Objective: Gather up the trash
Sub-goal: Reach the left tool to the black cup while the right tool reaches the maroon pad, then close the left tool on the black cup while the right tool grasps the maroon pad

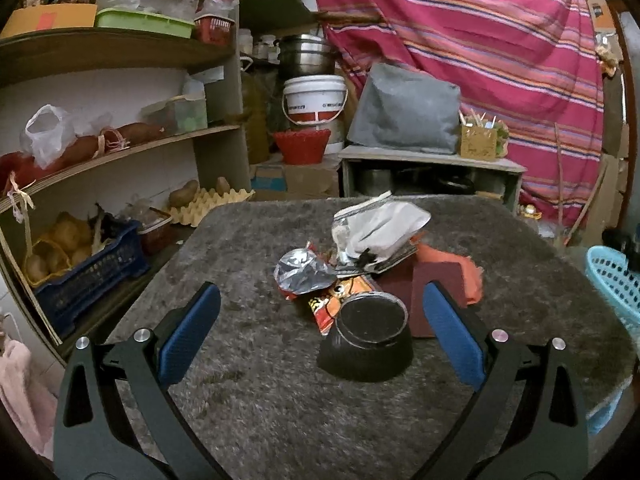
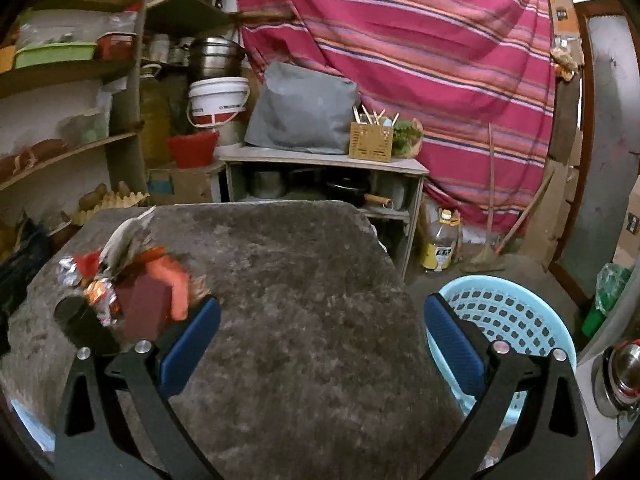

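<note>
Grey shaggy fabric covers the desk (image 1: pixel 248 408), and the trash lies in one heap near the middle of it. In the left wrist view the heap has a black bowl (image 1: pixel 366 350) at the front, tipped so its round base faces the camera. Just behind it is an orange snack wrapper (image 1: pixel 326 306), touching the bowl, and a crumpled silver foil bag (image 1: pixel 302 272) to the left. A dark red box (image 1: pixel 432 292) stands to the right of the bowl, w/ an orange cloth (image 1: pixel 460 270) behind it. On top at the back lies a white and silver pouch (image 1: pixel 378 228).

The left gripper (image 1: pixel 320 336) hovers over the desk w/ jaws wide apart and nothing between the blue pads; the bowl sits in the gap ahead of them, not touched.

The right gripper (image 2: pixel 322 340) is also w/ jaws wide apart and holds nothing. It is over the bare right part of the desk, well apart from the heap, which shows blurred at the left of its view. A light blue plastic basket (image 2: pixel 516 312) stands off the right edge of the desk, lower than the top, partly behind the right pad. I cannot tell if anything is inside the basket.

Background: wooden shelves (image 1: pixel 120 46) at left and a pink striped cloth (image 1: pixel 500 60) hanging behind.
</note>
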`<state>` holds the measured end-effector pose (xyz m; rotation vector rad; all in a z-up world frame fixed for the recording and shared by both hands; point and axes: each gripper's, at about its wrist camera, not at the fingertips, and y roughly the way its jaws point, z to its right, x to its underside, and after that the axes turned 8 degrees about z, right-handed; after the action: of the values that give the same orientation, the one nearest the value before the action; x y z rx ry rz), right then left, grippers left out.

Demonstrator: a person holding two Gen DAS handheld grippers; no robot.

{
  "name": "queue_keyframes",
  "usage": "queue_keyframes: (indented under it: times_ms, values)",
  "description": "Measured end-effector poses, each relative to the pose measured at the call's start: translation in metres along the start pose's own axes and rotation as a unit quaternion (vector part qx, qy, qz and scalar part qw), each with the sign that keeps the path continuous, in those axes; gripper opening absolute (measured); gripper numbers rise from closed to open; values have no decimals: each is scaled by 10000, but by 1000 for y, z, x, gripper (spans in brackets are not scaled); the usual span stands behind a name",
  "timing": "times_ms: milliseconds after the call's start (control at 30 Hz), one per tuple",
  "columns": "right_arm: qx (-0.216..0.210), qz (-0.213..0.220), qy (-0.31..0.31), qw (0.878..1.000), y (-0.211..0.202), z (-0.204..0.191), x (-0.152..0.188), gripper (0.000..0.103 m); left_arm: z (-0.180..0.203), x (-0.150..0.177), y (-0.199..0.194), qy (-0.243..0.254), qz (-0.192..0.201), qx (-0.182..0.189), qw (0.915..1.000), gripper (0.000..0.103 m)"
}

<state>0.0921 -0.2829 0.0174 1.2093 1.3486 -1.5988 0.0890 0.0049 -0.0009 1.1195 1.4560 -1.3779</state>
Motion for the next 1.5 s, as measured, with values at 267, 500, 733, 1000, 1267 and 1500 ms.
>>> queue_keyframes:
  times_ms: [267,500,733,1000,1267,1500]
  values:
    - [179,-336,82,9992,43,8,27,99,5,27,29,-10,-527,164,9985,98]
    - [319,-403,-191,9985,55,-2,29,99,16,32,57,-98,-765,408,9962,98]
    - [72,-505,-156,9986,62,-25,28,99,29,34,83,193,-1102,676,9914,95]
    - [-61,-517,-173,9985,63,-60,30,99,25,29,71,373,-1038,868,9901,71]
    - [-381,-571,-652,9955,57,-130,39,99,-25,15,47,303,-676,225,9970,71]
    - [-459,-688,-938,9921,64,-173,46,99,-65,2,53,92,-594,75,9982,71]
